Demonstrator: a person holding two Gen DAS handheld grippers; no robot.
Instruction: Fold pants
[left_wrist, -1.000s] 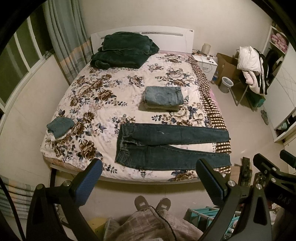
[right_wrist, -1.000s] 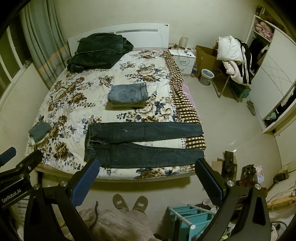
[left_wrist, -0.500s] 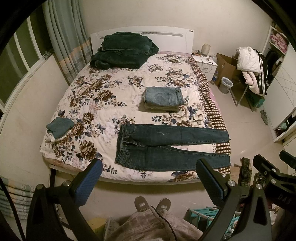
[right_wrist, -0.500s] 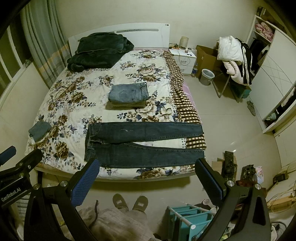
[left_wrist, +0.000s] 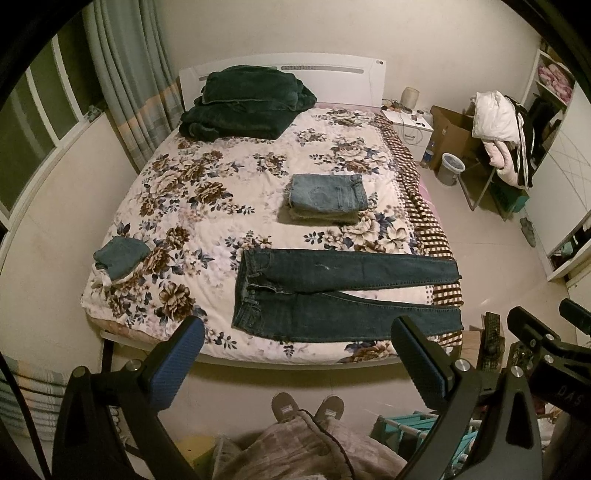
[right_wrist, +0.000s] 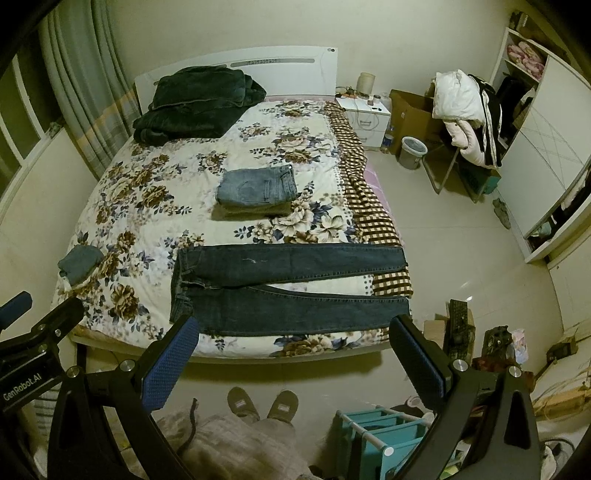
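Dark blue jeans (left_wrist: 332, 291) lie flat and unfolded across the near edge of the floral bed (left_wrist: 207, 206), waistband to the left, legs running right; they also show in the right wrist view (right_wrist: 280, 288). My left gripper (left_wrist: 295, 354) is open and empty, held high above the floor in front of the bed. My right gripper (right_wrist: 291, 350) is open and empty too, at the same height to the right of the left one. Both are well short of the jeans.
Folded light jeans (left_wrist: 327, 194) lie mid-bed, a small folded denim piece (left_wrist: 120, 254) at the left edge, a dark green blanket (left_wrist: 243, 101) at the headboard. A teal rack (right_wrist: 376, 435) stands on the floor at right. My slippers (right_wrist: 262, 402) show below.
Both views have shifted very slightly; the jeans and both open grippers are otherwise as before.
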